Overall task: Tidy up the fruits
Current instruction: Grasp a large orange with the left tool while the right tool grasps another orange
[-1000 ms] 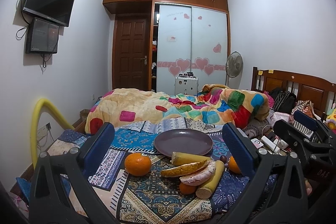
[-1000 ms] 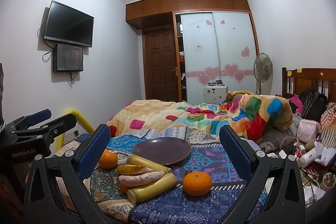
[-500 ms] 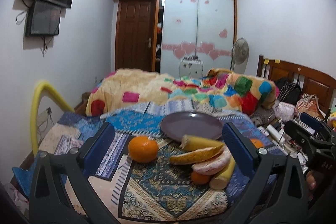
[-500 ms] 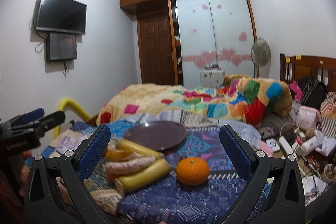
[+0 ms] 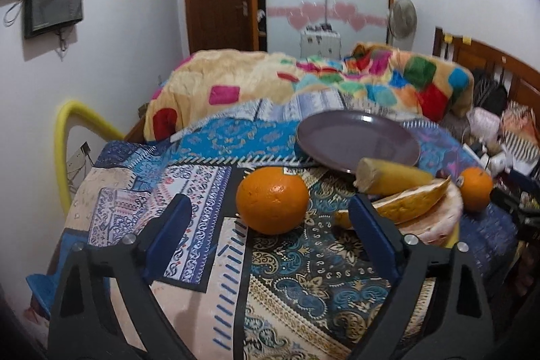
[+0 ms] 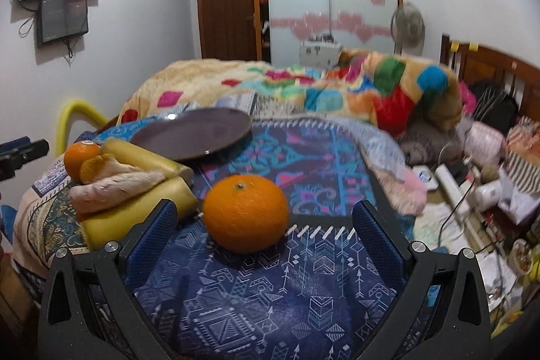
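Note:
A purple plate (image 5: 357, 142) lies on the patterned bedspread; it also shows in the right wrist view (image 6: 194, 134). One orange (image 5: 272, 200) sits just ahead of my open left gripper (image 5: 270, 218), between its blue pads. A second orange (image 6: 246, 218) sits just ahead of my open right gripper (image 6: 265, 221); it shows small in the left wrist view (image 5: 476, 188). A pile of yellow and pale fruits (image 5: 401, 201) lies between the oranges, near the plate; it also shows in the right wrist view (image 6: 131, 188). Both grippers are empty.
A colourful quilt (image 5: 303, 83) is heaped behind the plate. Clutter with cables and bottles (image 6: 472, 184) fills the right side by the wooden headboard (image 6: 489, 70). A yellow tube (image 5: 67, 130) arches at the left by the wall.
Both grippers have moved forward and down toward the bedspread. Each orange now looms large just in front of its gripper's open pads. The jaws have stayed open.

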